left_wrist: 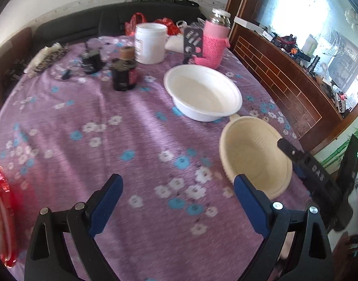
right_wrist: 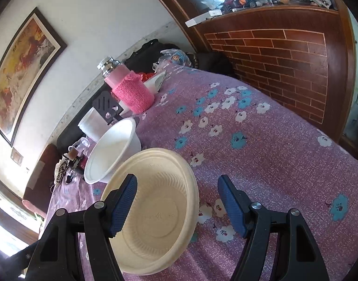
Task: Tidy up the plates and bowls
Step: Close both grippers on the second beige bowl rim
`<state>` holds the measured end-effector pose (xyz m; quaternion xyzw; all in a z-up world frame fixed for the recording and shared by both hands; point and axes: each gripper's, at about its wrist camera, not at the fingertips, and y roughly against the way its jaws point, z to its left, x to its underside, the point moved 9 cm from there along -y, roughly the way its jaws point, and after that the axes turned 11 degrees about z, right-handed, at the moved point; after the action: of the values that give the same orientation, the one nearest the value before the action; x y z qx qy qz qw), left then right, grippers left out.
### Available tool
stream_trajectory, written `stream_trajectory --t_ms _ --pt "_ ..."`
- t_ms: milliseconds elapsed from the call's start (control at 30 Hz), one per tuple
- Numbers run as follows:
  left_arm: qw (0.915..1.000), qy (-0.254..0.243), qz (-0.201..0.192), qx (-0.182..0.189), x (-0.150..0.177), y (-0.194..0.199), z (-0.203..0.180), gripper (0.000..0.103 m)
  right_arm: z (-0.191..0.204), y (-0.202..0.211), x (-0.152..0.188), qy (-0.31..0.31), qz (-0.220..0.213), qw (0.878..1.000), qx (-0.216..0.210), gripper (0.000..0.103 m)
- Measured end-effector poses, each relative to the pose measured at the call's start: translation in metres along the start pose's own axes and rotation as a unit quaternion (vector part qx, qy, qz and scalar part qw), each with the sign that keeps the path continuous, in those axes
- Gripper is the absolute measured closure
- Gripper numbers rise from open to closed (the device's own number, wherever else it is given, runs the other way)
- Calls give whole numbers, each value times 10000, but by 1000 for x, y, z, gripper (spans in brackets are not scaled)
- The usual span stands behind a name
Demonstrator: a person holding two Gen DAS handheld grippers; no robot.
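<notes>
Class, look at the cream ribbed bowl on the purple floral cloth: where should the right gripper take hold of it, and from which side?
Probably the thin rim of the cream ribbed bowl, on its right edge. It sits upright and open-topped, so the open right gripper can come down with one finger inside the wall, one outside.

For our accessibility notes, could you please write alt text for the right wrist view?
The open right gripper straddles the near rim of an empty cream bowl on a purple floral tablecloth. A white bowl stands just behind it, with a pink knit-sleeved bottle further back.
</notes>
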<state>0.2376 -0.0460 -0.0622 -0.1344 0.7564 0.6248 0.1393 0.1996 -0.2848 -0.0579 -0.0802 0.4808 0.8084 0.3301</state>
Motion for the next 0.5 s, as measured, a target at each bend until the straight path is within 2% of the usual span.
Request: stream_trajectory --t_ms 167,300,400,500 --pt "9989 83 425 184 -13 -46 -22 8 2 -5 5 32 162 9998 -56 28" --pt "9983 46 555 143 -18 -66 -30 11 6 -8 7 108 246 9996 -79 29" --pt "9982 -59 580 169 -22 -74 -38 16 8 -11 9 158 326 9993 -76 31" --pt "9975 -196 664 132 -22 -82 -44 32 10 -16 11 223 412 9989 -41 36"
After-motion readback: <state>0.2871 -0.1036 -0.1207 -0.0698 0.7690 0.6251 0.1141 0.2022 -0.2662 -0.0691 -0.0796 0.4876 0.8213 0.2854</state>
